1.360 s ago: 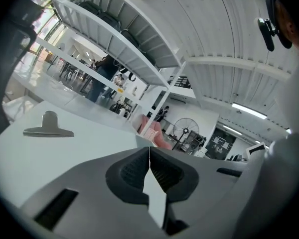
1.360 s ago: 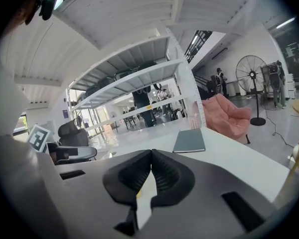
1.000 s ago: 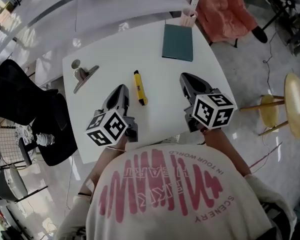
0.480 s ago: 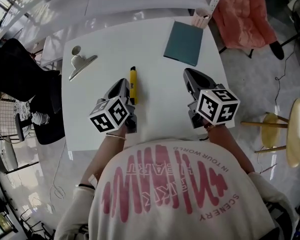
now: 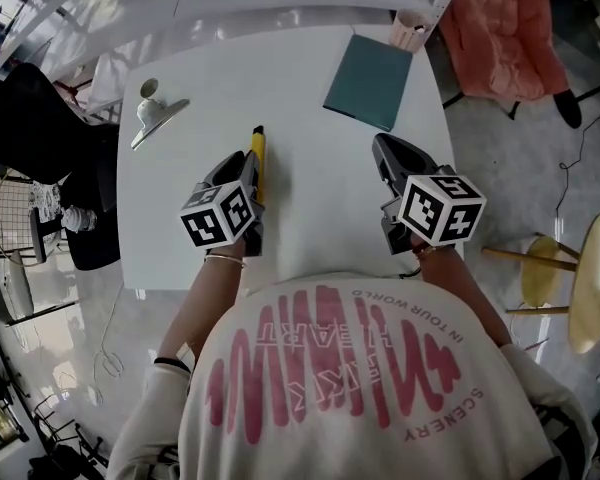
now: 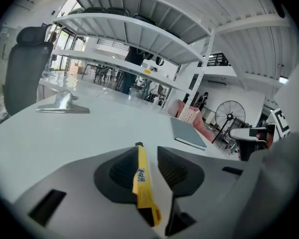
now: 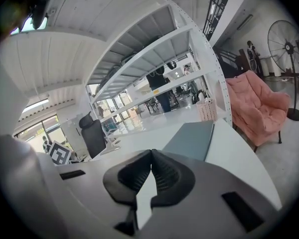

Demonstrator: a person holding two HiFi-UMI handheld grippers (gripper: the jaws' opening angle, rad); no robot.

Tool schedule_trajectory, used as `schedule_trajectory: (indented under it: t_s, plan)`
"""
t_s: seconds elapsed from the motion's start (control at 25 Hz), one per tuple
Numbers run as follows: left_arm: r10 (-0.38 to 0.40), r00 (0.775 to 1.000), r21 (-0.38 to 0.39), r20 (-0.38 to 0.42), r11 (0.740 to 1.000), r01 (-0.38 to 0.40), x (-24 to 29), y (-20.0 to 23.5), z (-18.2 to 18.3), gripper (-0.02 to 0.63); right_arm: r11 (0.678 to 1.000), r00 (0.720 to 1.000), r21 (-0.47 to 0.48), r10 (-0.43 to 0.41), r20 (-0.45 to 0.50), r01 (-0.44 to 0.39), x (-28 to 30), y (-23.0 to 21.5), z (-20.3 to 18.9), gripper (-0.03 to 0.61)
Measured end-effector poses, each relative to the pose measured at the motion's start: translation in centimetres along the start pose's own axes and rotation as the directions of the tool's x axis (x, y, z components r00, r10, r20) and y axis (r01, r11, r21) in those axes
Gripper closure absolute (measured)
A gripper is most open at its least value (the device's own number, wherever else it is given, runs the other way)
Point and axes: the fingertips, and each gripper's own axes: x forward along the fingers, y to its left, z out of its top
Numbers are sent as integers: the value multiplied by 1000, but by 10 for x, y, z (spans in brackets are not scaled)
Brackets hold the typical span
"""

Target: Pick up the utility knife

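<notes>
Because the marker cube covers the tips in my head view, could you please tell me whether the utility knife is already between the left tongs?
Observer: Yes. In the left gripper view the utility knife lies between the left tongs. They have just been opening, and a gap shows along the knife's right side, so it is not clamped.
Operator: Thank you. How do the right tongs stand?
Observer: In the right gripper view the right tongs are shut, tips meeting, with nothing between them.
</notes>
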Motion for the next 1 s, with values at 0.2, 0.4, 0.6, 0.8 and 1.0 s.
schedule_trajectory:
  t_s: [0.2,0.4,0.6,0.8,1.0]
  plan:
    - [25,998,39,-58,999,-22,12,2,-7,446,1000,1000,17,8,-10,-8,5,-9,-1,563]
    - [50,985,119,-165,992,-30,24,5,-21,425,999,1000,31,13,-12,-13,7,-16,-1,563]
    - [102,967,198,-235,979,-55,31,10,-28,419,999,1000,52,5,-11,-5,8,-24,1,563]
    - [162,951,258,-265,962,-92,34,17,-28,419,998,1000,67,3,-6,-3,8,-27,1,563]
    - [164,945,274,-283,958,-84,38,18,-30,419,997,1000,78,-9,-5,9,6,-32,-3,563]
